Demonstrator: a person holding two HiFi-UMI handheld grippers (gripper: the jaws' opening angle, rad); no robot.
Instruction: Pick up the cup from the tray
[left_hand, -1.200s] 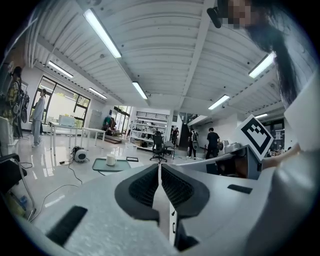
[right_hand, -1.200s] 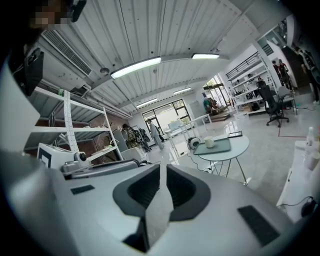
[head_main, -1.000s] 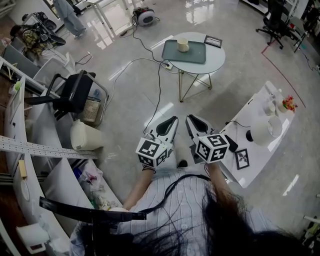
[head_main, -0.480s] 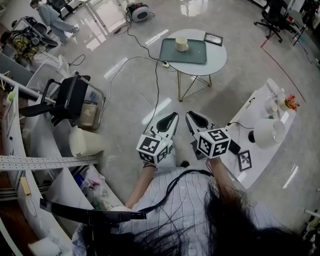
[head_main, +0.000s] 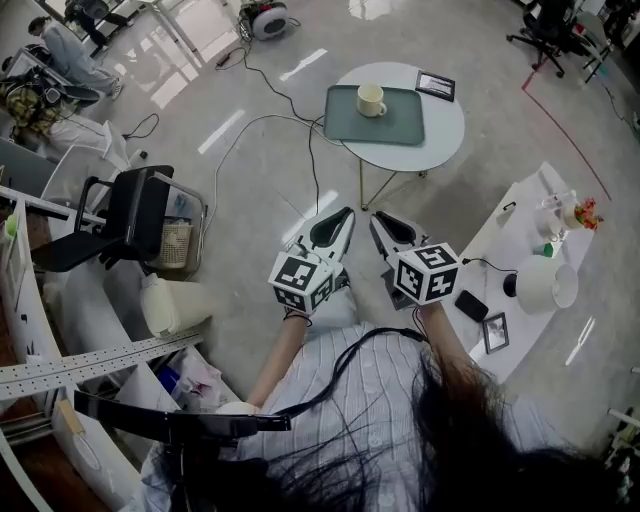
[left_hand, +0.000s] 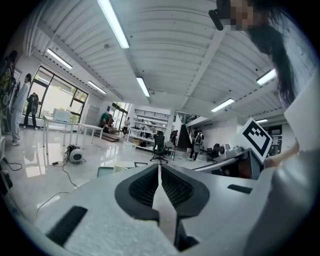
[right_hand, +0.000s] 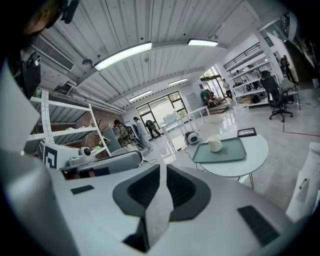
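Head view: left tool (head_main: 340, 220) and right tool (head_main: 385, 225) held side by side in front of the person, above the floor, both pointing toward a round bench (head_main: 447, 128) that stands well apart from them. Left gripper view: left tool (left_hand: 159, 169) clenched, ribbed pads pressed together, nothing between them. Right gripper view: right tool (right_hand: 162, 167) likewise clenched on nothing. Target: cream cup (head_main: 371, 99) stands upright on a grey-green tray (head_main: 398, 124), toward the tray's far left part, handle turned to the right. The cup is the only thing on the tray; its inside looks pale, and whether it holds anything cannot be told. The tray lies flat on the round bench, with a small framed picture (head_main: 435, 86) lying beside the tray's far right corner. The right gripper view shows the same set: cup (right_hand: 215, 144) on tray (right_hand: 227, 151) on round bench (right_hand: 235, 166). In the left gripper view the cup (left_hand: 120, 167) shows only just, past the left jaw. Other containers: a woven basket (head_main: 176, 243) on the floor beside a black chair (head_main: 130, 215), contents not legible; a white jug-like vessel (head_main: 172, 305) on the floor near it. To the right, a white bench (head_main: 520, 215) carries a white lampshade-like vessel (head_main: 542, 283), a phone (head_main: 470, 305) and a second framed picture (head_main: 495, 331).
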